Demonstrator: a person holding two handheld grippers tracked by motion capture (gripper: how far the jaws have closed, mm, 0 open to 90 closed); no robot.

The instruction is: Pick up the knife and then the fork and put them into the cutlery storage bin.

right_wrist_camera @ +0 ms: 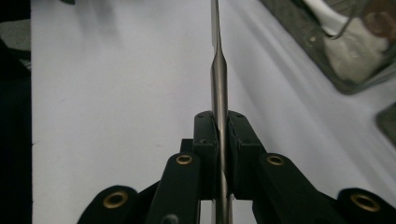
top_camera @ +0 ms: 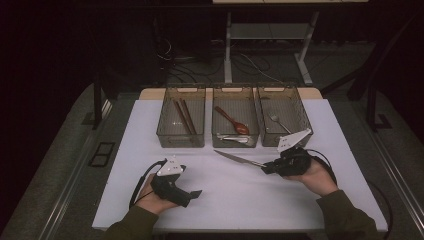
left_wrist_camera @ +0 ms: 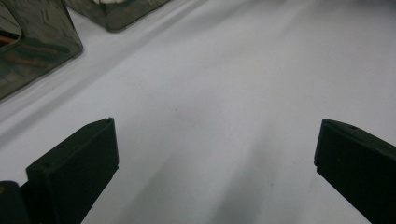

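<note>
The job looks like sorting cutlery into three wire-mesh bins at the far side of the table, and from how things lie it seems nearly finished. The left bin (top_camera: 181, 116), at 11 o'clock from the table's centre, holds brown chopsticks (top_camera: 184, 116); the middle bin (top_camera: 235, 116), at 12 o'clock, holds a reddish-brown spoon (top_camera: 232, 120) and some pale utensils at its near end; the right bin (top_camera: 284, 115), at 1 o'clock, holds a metal fork (top_camera: 278, 121). The one loose piece is a table knife (top_camera: 239, 158), carried by the right gripper (top_camera: 267, 167) at 3 o'clock. In the right gripper view its jaws are pinched tight on the knife's handle (right_wrist_camera: 219, 116), the blade running away toward 12 o'clock; in the high view the blade points toward 10 o'clock, just in front of the middle bin. It appears to be held above the table, though I cannot tell for certain. What is left, I judge, is to drop the knife into a bin, most likely the right one beside the fork.

The left gripper (top_camera: 192, 194) sits at 7 o'clock, jaws spread wide with nothing between them, over bare tabletop.

The table (top_camera: 230, 200) has a plain white, matte top. The room is dark; a grey floor, loose cables and the legs of another desk show at 12 o'clock beyond the bins.
</note>
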